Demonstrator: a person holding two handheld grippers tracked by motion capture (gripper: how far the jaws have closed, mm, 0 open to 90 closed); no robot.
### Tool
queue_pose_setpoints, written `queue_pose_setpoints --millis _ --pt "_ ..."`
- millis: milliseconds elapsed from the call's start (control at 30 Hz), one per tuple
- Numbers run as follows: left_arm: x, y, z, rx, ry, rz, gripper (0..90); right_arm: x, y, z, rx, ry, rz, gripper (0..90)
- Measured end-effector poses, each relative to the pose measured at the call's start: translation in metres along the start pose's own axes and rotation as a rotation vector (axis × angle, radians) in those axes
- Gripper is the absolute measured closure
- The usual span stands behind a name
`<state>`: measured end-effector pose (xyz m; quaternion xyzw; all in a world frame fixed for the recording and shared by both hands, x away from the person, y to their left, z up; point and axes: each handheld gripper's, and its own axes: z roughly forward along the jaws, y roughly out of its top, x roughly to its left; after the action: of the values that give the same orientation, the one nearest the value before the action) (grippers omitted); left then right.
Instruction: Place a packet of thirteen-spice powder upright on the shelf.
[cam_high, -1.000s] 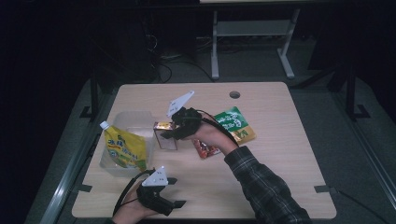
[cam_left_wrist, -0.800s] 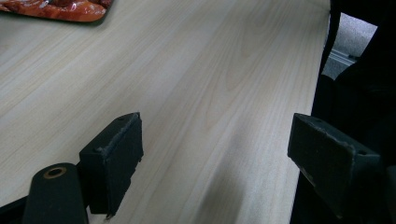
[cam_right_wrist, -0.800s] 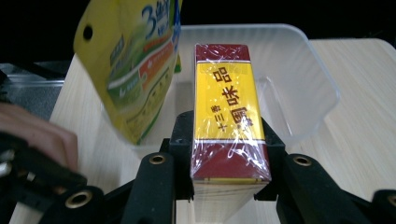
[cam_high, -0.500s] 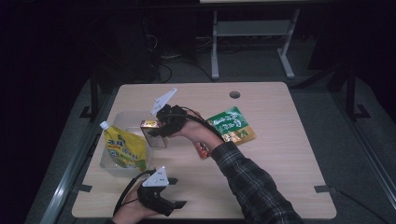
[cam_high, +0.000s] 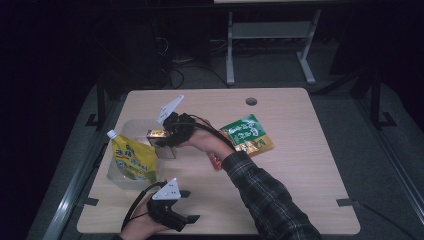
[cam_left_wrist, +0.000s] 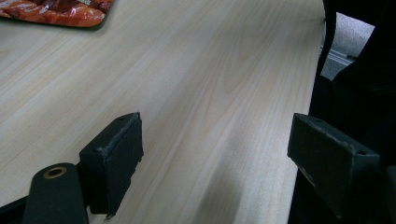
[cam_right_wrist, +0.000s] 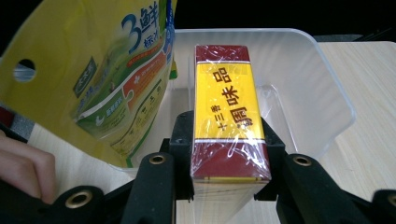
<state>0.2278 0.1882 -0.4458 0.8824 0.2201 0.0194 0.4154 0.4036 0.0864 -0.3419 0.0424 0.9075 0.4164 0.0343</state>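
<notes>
A red and yellow box (cam_right_wrist: 229, 107) wrapped in clear film sits between the jaws of my right gripper (cam_right_wrist: 226, 140), which is shut on its sides. The box hangs over the clear plastic bin (cam_right_wrist: 327, 93), beside a yellow spouted pouch (cam_right_wrist: 107, 70) that leans in the bin. From above, the right gripper (cam_high: 164, 142) holds the box (cam_high: 156, 134) at the right edge of the bin (cam_high: 131, 125), and the pouch (cam_high: 132, 159) fills the bin's near part. My left gripper (cam_high: 192, 206) rests near the table's front edge; its jaws (cam_left_wrist: 219, 154) stand wide apart over bare wood.
A green snack packet (cam_high: 246, 132) lies to the right of the right forearm. A red packet (cam_high: 215, 161) peeks out under that arm and shows as an orange-red packet (cam_left_wrist: 56, 11) ahead of the left gripper. A round cable hole (cam_high: 251, 101) is near the table's far edge.
The right gripper has carried the box to the left, from the middle of the table to over the bin. The left gripper has stayed put.
</notes>
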Motion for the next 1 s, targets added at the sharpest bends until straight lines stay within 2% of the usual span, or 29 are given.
queue_pose_setpoints --millis 267,633,700,1000 --pt "0.000 0.000 0.000 0.000 -0.003 0.006 17.5 -0.001 0.005 0.010 -0.012 0.015 0.003 67.1" --pt "0.000 0.001 0.001 0.000 -0.009 0.024 17.5 -0.002 0.024 0.033 -0.024 0.027 -0.012 67.1" --pt "-0.001 0.001 0.002 0.000 -0.010 0.017 17.5 -0.002 0.025 0.036 -0.025 0.030 -0.007 67.1" --pt "-0.002 0.002 0.004 0.011 -0.017 0.039 17.5 -0.003 0.029 0.059 -0.047 0.045 -0.001 67.1"
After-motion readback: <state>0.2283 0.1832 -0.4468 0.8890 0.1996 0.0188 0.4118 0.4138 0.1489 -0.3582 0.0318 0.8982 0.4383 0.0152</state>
